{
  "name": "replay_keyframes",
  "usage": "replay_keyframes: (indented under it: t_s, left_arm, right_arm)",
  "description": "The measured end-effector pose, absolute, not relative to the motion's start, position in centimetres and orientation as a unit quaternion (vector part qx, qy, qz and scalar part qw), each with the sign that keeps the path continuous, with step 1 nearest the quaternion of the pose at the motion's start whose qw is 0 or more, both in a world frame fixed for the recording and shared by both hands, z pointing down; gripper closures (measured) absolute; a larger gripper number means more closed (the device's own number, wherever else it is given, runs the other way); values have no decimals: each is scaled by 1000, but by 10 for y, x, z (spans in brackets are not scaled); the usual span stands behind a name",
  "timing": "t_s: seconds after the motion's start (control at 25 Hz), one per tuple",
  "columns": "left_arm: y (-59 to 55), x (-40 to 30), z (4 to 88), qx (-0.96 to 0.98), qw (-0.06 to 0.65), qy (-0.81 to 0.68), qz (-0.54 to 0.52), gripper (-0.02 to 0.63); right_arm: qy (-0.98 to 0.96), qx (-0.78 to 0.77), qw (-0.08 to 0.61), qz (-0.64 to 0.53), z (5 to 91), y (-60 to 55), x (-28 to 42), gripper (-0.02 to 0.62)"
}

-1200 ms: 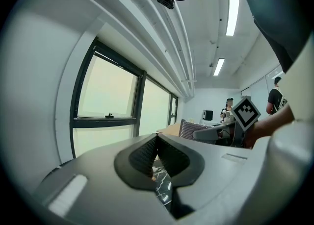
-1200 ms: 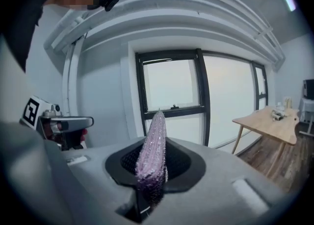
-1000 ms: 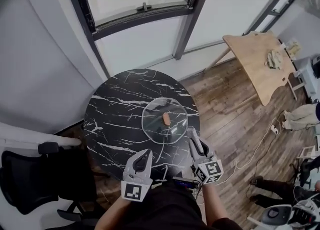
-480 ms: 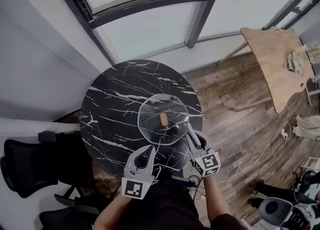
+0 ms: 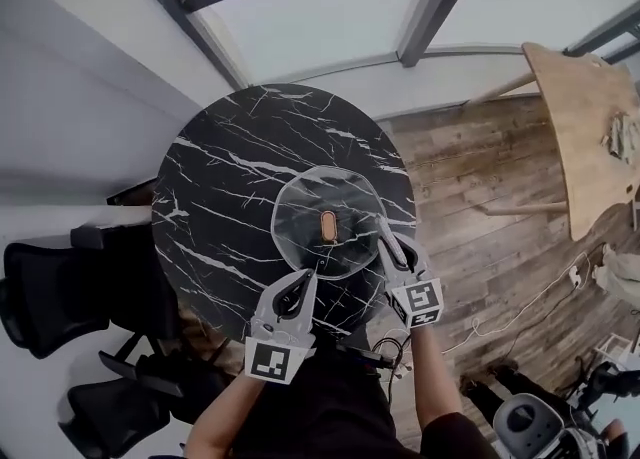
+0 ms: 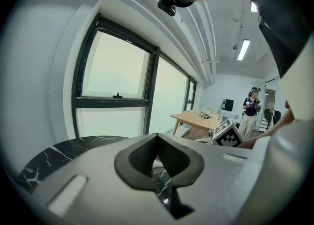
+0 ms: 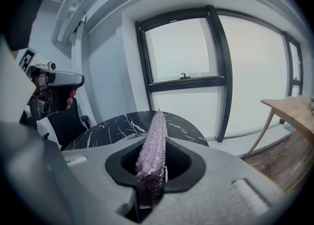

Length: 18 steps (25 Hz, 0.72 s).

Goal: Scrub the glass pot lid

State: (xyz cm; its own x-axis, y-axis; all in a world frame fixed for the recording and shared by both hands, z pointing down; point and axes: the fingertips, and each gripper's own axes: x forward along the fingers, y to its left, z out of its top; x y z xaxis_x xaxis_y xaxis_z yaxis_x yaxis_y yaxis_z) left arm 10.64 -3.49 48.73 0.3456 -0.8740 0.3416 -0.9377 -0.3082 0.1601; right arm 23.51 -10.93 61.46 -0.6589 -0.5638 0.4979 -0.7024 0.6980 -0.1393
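Note:
The glass pot lid [image 5: 305, 209] lies flat on the round black marble table [image 5: 220, 167], its brown handle [image 5: 328, 226] pointing up. My left gripper [image 5: 306, 275] is at the lid's near edge, jaws shut with nothing between them; the same shows in the left gripper view [image 6: 157, 138]. My right gripper [image 5: 383, 237] sits over the lid's right rim. It is shut on a pale purple scrubber [image 7: 153, 150] that sticks up between the jaws [image 7: 158, 116]. Whether either gripper touches the glass I cannot tell.
Black office chairs [image 5: 50, 292] crowd the table's left side. A wooden table [image 5: 585, 127] stands at the right over a plank floor with cables [image 5: 520, 297]. A window wall runs behind the marble table. A person [image 6: 251, 109] stands far off.
Both grippers have moved forward toward the lid; the left tip now reaches its near edge and the right tip its right rim. The head view has tilted further down.

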Motion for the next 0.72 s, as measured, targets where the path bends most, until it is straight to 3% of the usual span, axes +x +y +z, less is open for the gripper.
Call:
replay_keyframes:
  t_s: [0.36,0.72]
  left_arm:
    - [-62,111,499,780,178,-596,65,604]
    - [-50,116,510,768,184,-607,86,603]
  right_arm:
    - [-918,279,263,97,660,-144,213,522]
    - [-875,242,411,83,708,-158,206,523]
